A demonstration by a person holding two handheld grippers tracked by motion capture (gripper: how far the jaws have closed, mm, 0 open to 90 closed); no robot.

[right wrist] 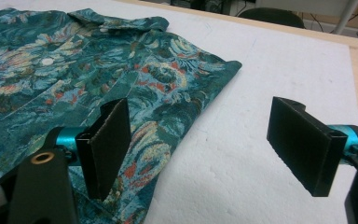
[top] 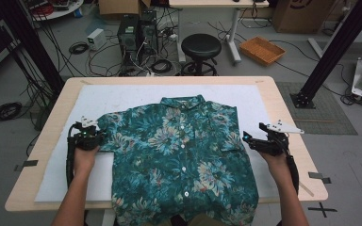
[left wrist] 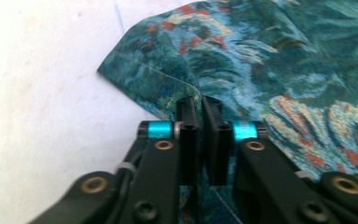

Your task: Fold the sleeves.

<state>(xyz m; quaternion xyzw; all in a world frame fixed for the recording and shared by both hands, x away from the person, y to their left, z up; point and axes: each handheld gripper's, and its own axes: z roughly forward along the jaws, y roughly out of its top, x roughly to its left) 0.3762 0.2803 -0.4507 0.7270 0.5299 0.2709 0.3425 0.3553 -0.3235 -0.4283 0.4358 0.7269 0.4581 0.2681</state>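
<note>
We find the floral shirt (top: 184,155) spread flat on the tabletop's white sheet (top: 122,96). The left tool (left wrist: 200,105) is clamped on the shirt's sleeve edge; the right tool (right wrist: 205,140) hangs wide apart beside its opposite sleeve.

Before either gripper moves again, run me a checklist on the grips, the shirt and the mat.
1. Left gripper shut on the sleeve edge: ok; its jaws pinch a fold of the shirt.
2. Right gripper holding fabric: not ok; jaws stand wide apart over the right sleeve's edge.
3. Shirt spread flat, front up, buttons showing: ok.
4. Collar pointing away from the person: ok.
5. Whole shirt on the white mat: not ok; the hem hangs past the near table edge.
6. How much cloth the left jaws hold: cannot tell.
</note>
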